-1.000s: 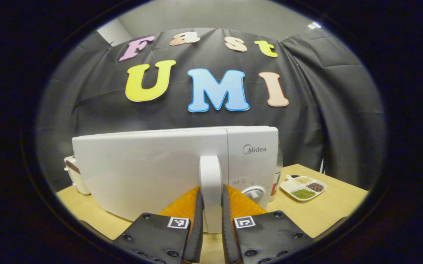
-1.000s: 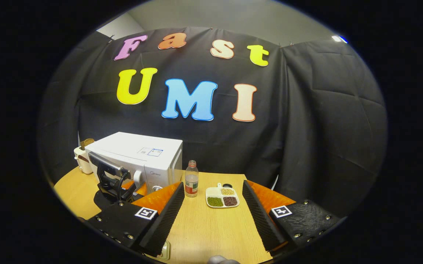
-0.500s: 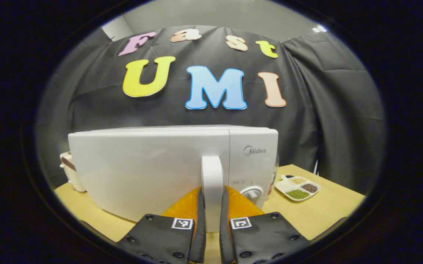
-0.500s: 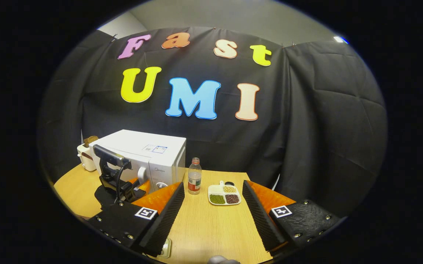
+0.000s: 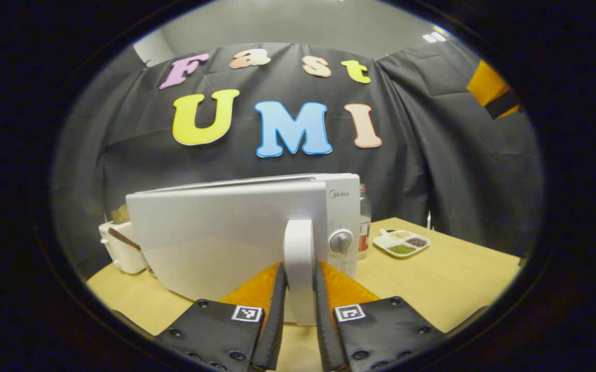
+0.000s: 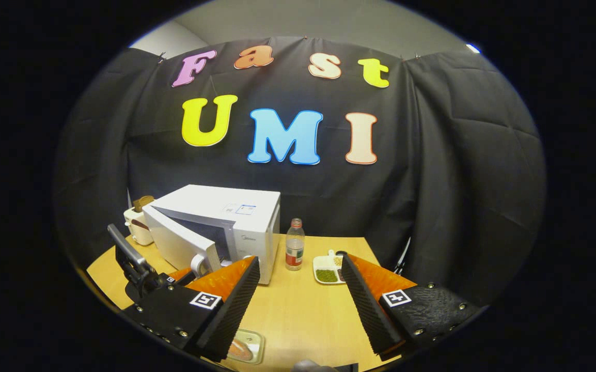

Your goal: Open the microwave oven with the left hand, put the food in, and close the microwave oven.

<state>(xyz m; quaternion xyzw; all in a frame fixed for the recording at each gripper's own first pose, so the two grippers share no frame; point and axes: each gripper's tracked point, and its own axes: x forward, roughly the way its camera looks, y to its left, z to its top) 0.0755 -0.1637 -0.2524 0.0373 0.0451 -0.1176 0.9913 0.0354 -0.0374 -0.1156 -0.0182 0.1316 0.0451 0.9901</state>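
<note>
The white microwave stands on the wooden table with its door swung partly open. My left gripper is shut on the door's upright white handle, a finger pressing each side. In the right gripper view the microwave shows its dark cavity behind the open door, and the left gripper sits at the handle. My right gripper hangs open above the table with nothing between its fingers. Below it, at the front edge, lies a small clear tray of food.
A plastic bottle stands just right of the microwave, with a divided white dish of beans beside it. A white toaster sits behind the microwave's left side. Bare tabletop lies in front of the bottle.
The left gripper has pulled the handle and the door has swung from closed to partly open. The right gripper has shifted slightly, and the food tray shows more under it.
</note>
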